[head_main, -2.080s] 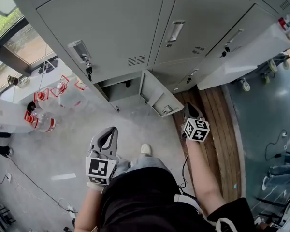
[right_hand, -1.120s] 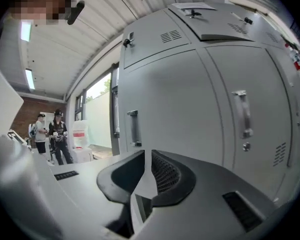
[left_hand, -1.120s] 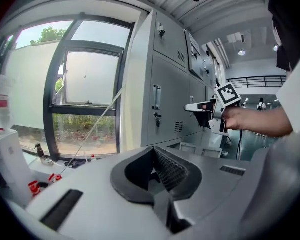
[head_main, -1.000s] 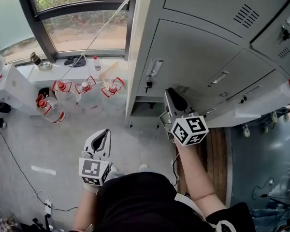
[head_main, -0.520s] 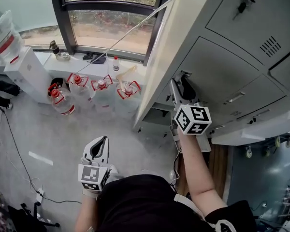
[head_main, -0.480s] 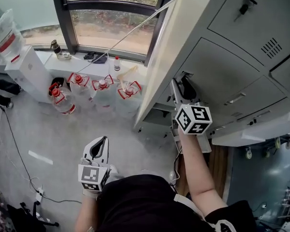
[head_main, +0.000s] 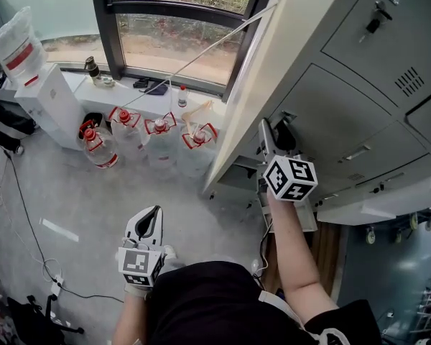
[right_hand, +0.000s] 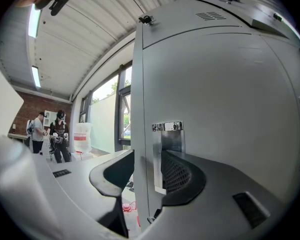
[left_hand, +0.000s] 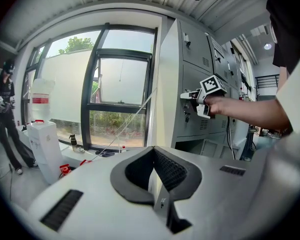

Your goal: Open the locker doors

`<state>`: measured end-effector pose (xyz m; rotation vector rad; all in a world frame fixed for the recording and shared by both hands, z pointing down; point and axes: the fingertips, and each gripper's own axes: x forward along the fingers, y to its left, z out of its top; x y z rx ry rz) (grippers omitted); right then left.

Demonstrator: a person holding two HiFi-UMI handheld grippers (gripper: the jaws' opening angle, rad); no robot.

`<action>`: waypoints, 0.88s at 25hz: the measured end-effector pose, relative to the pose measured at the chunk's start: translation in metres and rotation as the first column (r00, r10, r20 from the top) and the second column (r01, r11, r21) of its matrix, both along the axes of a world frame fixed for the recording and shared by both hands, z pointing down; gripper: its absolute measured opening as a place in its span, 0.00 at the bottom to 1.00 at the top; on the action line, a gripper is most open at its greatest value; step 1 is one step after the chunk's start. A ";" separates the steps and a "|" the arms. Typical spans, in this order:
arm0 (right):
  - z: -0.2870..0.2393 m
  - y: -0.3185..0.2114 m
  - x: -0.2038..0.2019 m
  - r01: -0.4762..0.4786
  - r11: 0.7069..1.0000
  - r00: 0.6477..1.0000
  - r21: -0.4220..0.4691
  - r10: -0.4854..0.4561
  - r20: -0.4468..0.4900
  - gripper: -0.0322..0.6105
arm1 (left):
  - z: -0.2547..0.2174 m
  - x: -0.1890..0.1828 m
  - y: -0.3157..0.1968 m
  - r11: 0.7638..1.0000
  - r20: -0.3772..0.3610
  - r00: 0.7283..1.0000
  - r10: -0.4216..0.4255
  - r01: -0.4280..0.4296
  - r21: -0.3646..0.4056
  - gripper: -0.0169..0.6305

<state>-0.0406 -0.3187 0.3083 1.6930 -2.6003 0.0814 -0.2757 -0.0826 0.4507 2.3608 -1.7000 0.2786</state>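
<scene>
Grey lockers [head_main: 330,113] fill the right of the head view. My right gripper [head_main: 271,131] is up against the leftmost locker door [right_hand: 215,94], at its metal pull handle [right_hand: 167,129]. In the right gripper view its jaws [right_hand: 150,159] stand apart, with the door's left edge and the handle between them; I see no pad pressing. My left gripper [head_main: 152,212] hangs low over the floor, away from the lockers. It is shut, with nothing between its jaws [left_hand: 154,151]. Below the right gripper a bottom locker door [head_main: 291,214] stands open.
Several large water bottles [head_main: 158,131] with red caps stand on the floor under the window [head_main: 179,20]. A white dispenser [head_main: 47,99] stands to their left, and a cable [head_main: 21,214] runs across the floor. People [right_hand: 55,134] stand far off to the left.
My right gripper has risen from the open bottom locker door to a higher door's handle. The head view has swung left toward the window. My left gripper has stayed low.
</scene>
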 end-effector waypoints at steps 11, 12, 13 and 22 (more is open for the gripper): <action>0.000 0.031 0.007 -0.012 1.000 1.000 -0.004 0.012 -0.007 0.24 | 0.001 0.016 0.005 0.997 -0.004 0.997 0.071 -0.071 0.000 0.05; 0.000 0.035 0.007 -0.013 1.000 1.000 -0.003 0.013 -0.008 0.24 | 0.001 0.017 0.006 0.997 -0.004 0.997 0.079 -0.079 -0.001 0.05; 0.000 0.038 0.007 -0.014 1.000 1.000 -0.003 0.014 -0.010 0.24 | 0.001 0.018 0.006 0.996 -0.004 0.996 0.087 -0.087 -0.001 0.05; 0.001 0.067 0.013 -0.018 1.000 1.000 0.000 0.018 -0.011 0.25 | 0.004 0.032 0.009 0.987 -0.009 0.987 0.160 -0.160 -0.002 0.05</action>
